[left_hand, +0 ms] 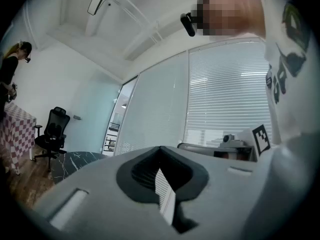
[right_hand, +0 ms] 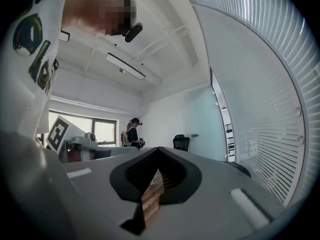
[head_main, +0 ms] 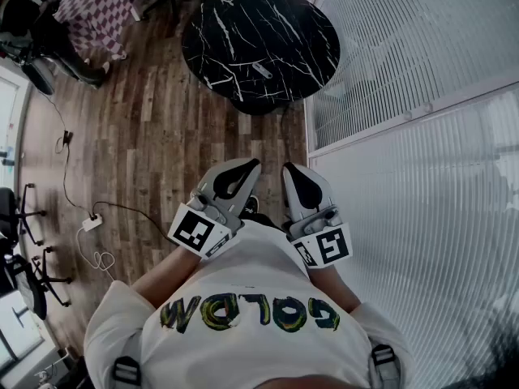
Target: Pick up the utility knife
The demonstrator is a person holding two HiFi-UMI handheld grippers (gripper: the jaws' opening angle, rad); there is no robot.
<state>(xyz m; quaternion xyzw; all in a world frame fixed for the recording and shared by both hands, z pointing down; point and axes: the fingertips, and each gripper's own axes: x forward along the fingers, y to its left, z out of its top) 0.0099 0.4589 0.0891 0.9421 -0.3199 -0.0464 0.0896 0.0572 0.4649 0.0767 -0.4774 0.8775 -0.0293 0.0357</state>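
The utility knife (head_main: 261,70) is a small grey thing lying on the round black marble table (head_main: 243,23), far ahead across the wooden floor. Both grippers are held close to the person's chest and point level toward the table, well short of it. In the head view my left gripper (head_main: 247,168) has its jaws closed tip to tip, empty. Beside it my right gripper (head_main: 292,171) is shut too, with nothing in it. The left gripper view shows the left gripper (left_hand: 160,149) closed, with an edge of the table (left_hand: 75,161) low at left. The right gripper (right_hand: 159,150) looks equally closed.
A glass partition with blinds (head_main: 405,55) runs along the right. A chequered-cloth table (head_main: 97,6) and office chairs (head_main: 32,39) stand at the far left, with a power strip and cables (head_main: 92,223) on the floor. Another person (right_hand: 134,133) stands far off.
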